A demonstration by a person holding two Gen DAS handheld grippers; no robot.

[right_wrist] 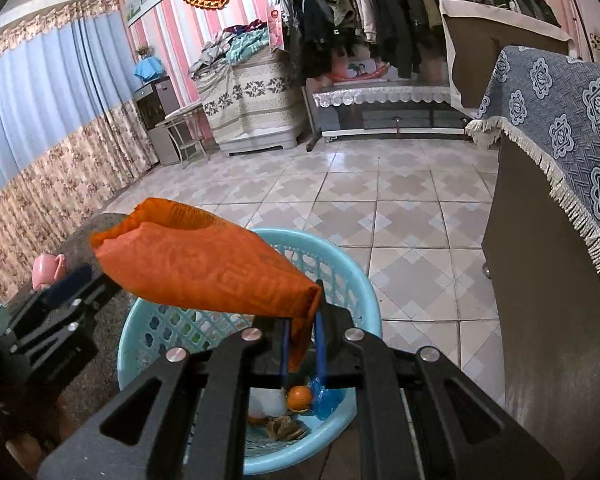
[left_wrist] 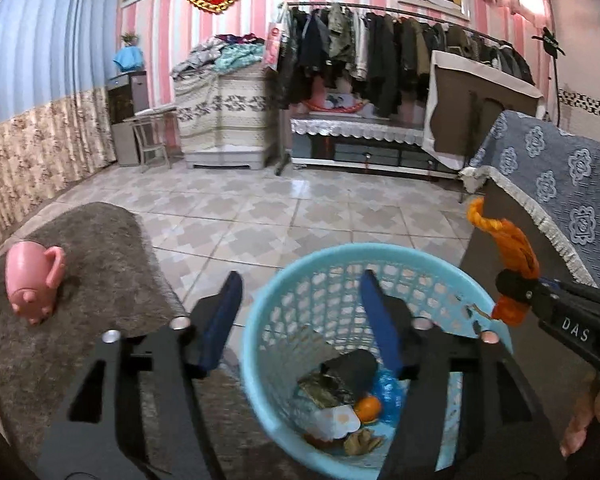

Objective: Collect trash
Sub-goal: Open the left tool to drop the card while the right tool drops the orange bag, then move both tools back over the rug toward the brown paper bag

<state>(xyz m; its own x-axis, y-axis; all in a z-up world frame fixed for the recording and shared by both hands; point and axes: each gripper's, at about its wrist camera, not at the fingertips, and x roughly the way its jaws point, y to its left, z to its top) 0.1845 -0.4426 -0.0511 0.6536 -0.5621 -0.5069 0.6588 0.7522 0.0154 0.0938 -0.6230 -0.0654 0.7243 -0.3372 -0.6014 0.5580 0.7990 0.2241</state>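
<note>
A light blue plastic basket [left_wrist: 260, 320] [right_wrist: 366, 280] stands on the floor below both grippers. Inside it lie an orange fruit [left_wrist: 368, 406] [right_wrist: 300, 396], a dark crumpled item [left_wrist: 352, 368], blue plastic [left_wrist: 392, 394] and other scraps. My left gripper [left_wrist: 300, 278] hangs open over the basket's left half with nothing between its blue pads. At the basket's right rim my right gripper [right_wrist: 302, 320] [left_wrist: 516, 288] is shut on a crumpled orange bag [right_wrist: 204, 264] [left_wrist: 512, 244]. The bag sticks up and to the left above the basket.
A pink pig-shaped mug [left_wrist: 32, 276] [right_wrist: 46, 268] lies on a grey fuzzy surface [left_wrist: 100, 248] left of the basket. A sofa with a blue patterned cover [left_wrist: 560, 176] [right_wrist: 560, 120] rises close on the right. Tiled floor [left_wrist: 280, 208] stretches ahead to a clothes rack [left_wrist: 380, 48].
</note>
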